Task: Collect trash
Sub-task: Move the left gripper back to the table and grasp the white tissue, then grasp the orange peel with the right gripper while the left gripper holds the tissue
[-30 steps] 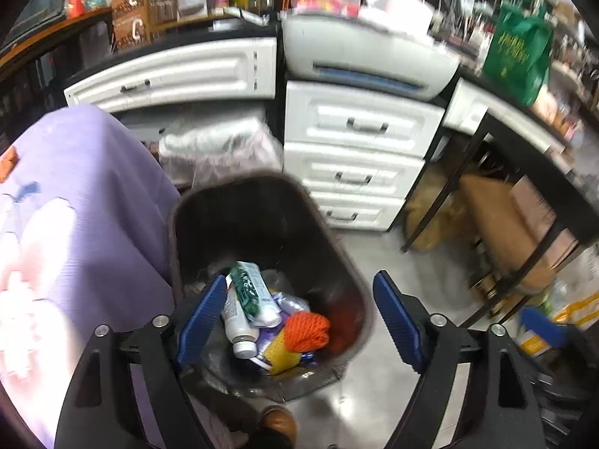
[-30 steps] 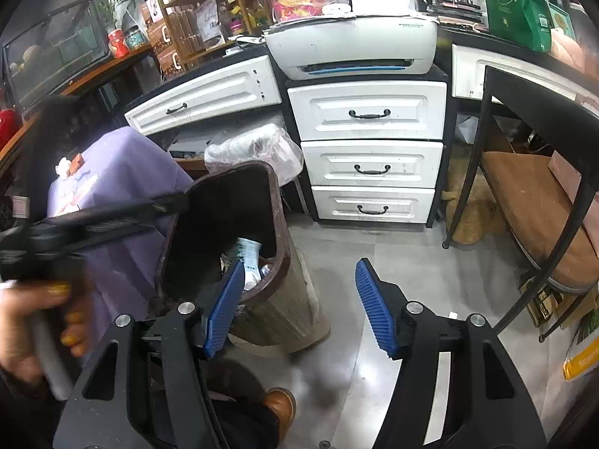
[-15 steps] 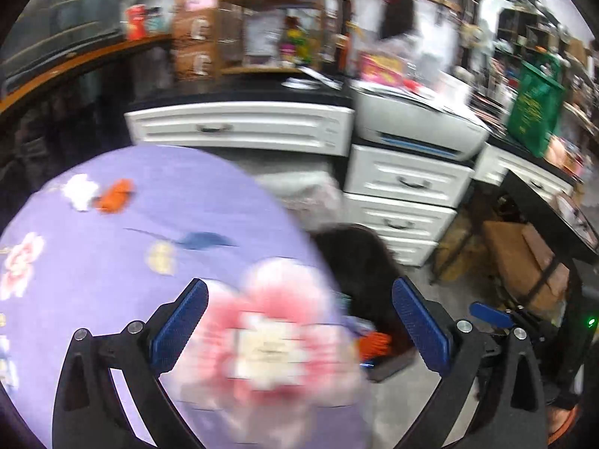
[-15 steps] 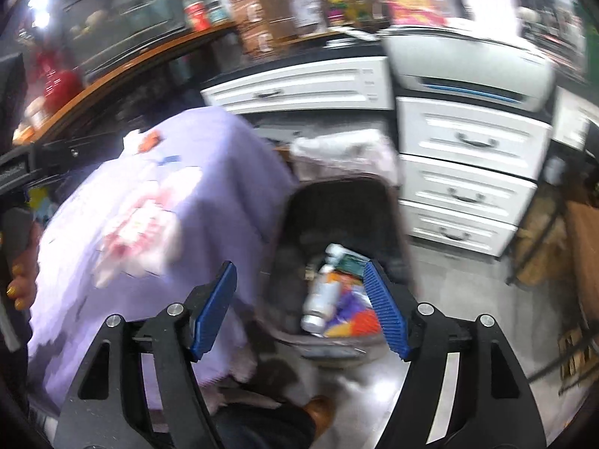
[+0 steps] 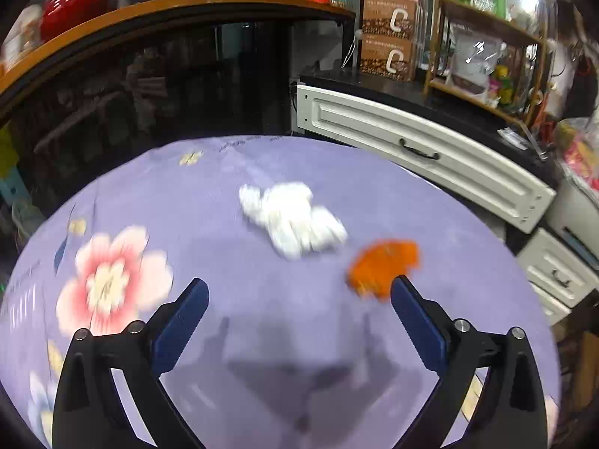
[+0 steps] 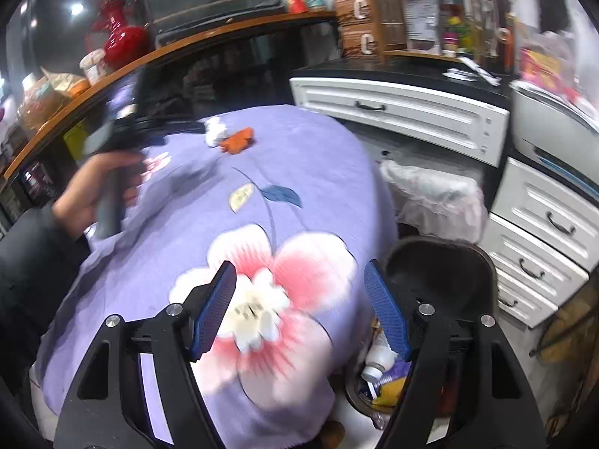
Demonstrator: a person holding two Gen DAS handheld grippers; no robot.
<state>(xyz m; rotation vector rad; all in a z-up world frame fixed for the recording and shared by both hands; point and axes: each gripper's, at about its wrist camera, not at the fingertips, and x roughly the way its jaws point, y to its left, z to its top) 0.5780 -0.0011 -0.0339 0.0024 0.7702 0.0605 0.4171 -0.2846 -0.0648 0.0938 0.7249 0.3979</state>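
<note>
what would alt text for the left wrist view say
The open left claw hovers over a purple floral tablecloth, empty, facing a crumpled white tissue and an orange scrap beside it. White drawers stand behind.

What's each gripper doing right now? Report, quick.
Left gripper: open, empty, over the purple cloth near the white tissue.
Right gripper: open, empty.

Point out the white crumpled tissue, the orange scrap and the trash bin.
white crumpled tissue [image 5: 292, 219]: left wrist view, middle of the wad.
orange scrap [image 5: 383, 265]: left wrist view, its centre.
trash bin [image 6: 438, 273]: right wrist view, dark inner wall below the rim.
</note>
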